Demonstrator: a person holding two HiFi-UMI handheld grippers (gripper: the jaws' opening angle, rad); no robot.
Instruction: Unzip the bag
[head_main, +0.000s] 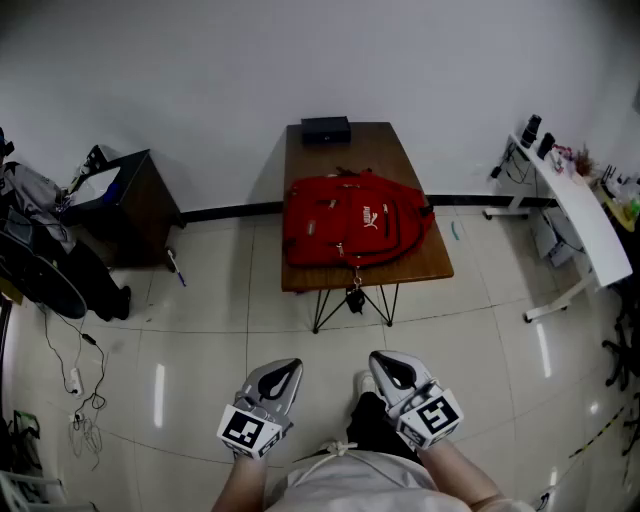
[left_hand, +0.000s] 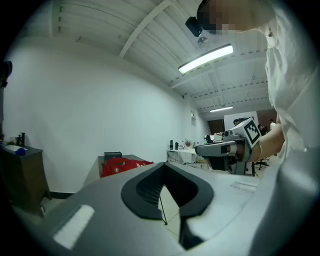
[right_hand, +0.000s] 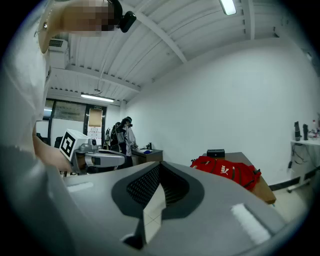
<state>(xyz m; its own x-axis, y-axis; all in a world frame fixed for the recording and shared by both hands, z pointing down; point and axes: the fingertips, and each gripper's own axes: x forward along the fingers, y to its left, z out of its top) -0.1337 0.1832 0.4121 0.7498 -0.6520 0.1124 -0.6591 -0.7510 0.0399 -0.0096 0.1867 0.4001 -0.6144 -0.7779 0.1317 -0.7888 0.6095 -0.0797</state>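
Note:
A red backpack (head_main: 355, 220) lies flat on a small wooden table (head_main: 350, 152) in the middle of the head view, with a dark strap end (head_main: 355, 296) hanging over the table's near edge. My left gripper (head_main: 293, 366) and right gripper (head_main: 379, 358) are held low, close to my body and well short of the table. Both are shut with nothing between the jaws. In the left gripper view the backpack (left_hand: 122, 165) shows far off beyond the shut left gripper (left_hand: 162, 165). From the right gripper (right_hand: 159, 165), the backpack (right_hand: 226, 170) shows at the right.
A black box (head_main: 326, 128) sits at the table's far end by the wall. A dark cabinet (head_main: 125, 195) and cables (head_main: 85, 372) are at the left, a white desk (head_main: 585, 220) at the right. Tiled floor (head_main: 210, 340) lies between me and the table.

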